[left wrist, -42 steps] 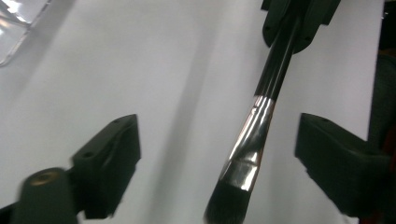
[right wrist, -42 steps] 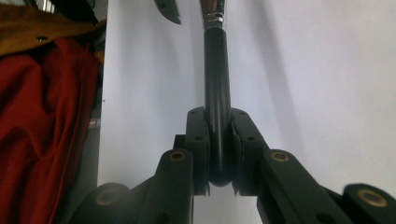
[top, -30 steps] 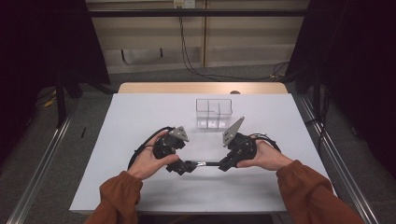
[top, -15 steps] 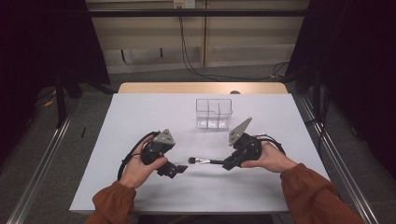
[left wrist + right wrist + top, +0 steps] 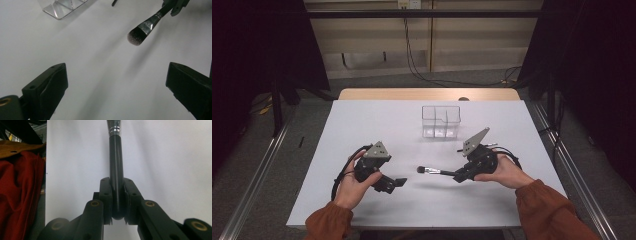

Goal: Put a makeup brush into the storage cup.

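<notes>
Now the left gripper (image 5: 398, 183) has let go and backed off, jaws wide and empty, so the right gripper (image 5: 460, 175) alone pinches the black-handled makeup brush with soft dark bristles (image 5: 433, 171), ready for the clear plastic box (image 5: 441, 120) behind it.

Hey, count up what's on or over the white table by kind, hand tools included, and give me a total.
Makeup brush: 1
Clear acrylic organizer: 1
Handheld gripper tools, left tool and right tool: 2
Total: 4

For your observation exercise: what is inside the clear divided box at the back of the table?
The clear box looks empty: the white table shows through its walls and dividers. In the left gripper view, a corner also looks bare; the rest is cut off.
</notes>
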